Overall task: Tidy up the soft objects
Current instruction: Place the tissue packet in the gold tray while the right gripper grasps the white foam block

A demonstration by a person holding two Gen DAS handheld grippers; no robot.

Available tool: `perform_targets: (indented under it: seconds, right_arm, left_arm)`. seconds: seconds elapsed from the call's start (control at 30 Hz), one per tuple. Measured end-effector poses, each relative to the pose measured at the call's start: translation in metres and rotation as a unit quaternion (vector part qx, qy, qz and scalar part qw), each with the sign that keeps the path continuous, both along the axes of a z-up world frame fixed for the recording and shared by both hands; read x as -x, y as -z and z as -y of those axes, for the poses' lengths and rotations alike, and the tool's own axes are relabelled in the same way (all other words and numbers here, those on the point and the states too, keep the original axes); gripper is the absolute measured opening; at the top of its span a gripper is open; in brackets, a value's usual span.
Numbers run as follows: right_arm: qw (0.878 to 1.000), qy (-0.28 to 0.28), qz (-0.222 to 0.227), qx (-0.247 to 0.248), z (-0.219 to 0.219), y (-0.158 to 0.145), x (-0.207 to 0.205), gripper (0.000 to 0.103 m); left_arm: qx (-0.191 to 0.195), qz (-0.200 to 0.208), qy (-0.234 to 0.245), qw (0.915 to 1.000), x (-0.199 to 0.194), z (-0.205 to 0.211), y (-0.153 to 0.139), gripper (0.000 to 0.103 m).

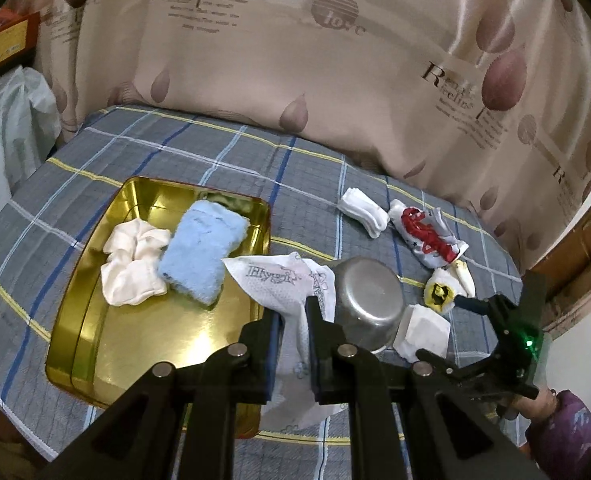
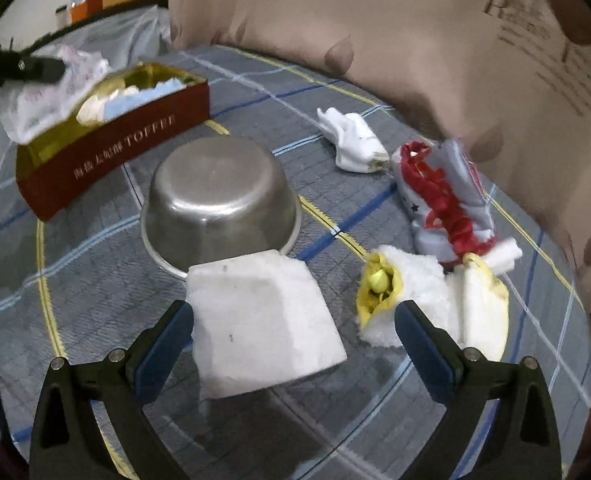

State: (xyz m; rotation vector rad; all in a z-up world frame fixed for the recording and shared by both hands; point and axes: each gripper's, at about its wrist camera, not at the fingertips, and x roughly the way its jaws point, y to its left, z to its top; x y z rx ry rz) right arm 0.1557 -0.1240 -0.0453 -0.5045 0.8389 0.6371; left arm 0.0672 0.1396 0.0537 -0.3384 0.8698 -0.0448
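In the left wrist view, your left gripper (image 1: 293, 316) is closed narrow on the printed white tissue (image 1: 271, 280), which hangs over the near right corner of the gold tin (image 1: 95, 312). The cream cloth (image 1: 131, 266) and the blue towel (image 1: 201, 250) already lie inside. The free floor of the tin is ahead and to the left of your fingers, so I think the release belongs there.

In the right wrist view, your right gripper (image 2: 293, 328) stands wide and empty. The white folded pad (image 2: 263, 320) lies between the fingers, touching the upturned steel bowl (image 2: 219, 204).
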Motion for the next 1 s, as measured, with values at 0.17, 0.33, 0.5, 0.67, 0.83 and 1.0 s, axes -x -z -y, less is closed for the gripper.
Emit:
perform_targets:
  seconds: [0.17,0.33,0.5,0.67,0.83,1.0]
  right_arm:
    - [0.999,-0.024,-0.026,0.007,-0.01,0.002,-0.007,0.101]
    - [0.999,-0.038,-0.03,0.019,-0.019,0.002,-0.006,0.101]
    - [0.998,-0.047,-0.04,0.027,-0.026,0.009,0.0,0.083]
    - [0.997,-0.031,-0.068,-0.016,-0.015,0.011,0.008,0.059]
    - [0.995,0.015,-0.072,-0.068,0.003,0.009,0.019,0.059]
    - [0.988,0.062,-0.065,-0.128,0.028,0.0,0.044,0.059]
  left_arm:
    - [0.005,-0.005,-0.009,0.9999,0.007,-0.008,0.001,0.012]
    - [0.003,-0.01,-0.014,0.9998,0.014,-0.016,0.002,0.012]
    - [0.002,-0.009,-0.025,0.9997,0.017,-0.024,0.001,0.012]
    - [0.0,-0.013,-0.037,0.9992,0.018,-0.036,0.006,0.012]
    - [-0.013,-0.02,-0.052,0.9984,0.022,-0.048,0.016,0.012]
    - [-0.03,-0.029,-0.063,0.9971,0.026,-0.059,0.029,0.012]
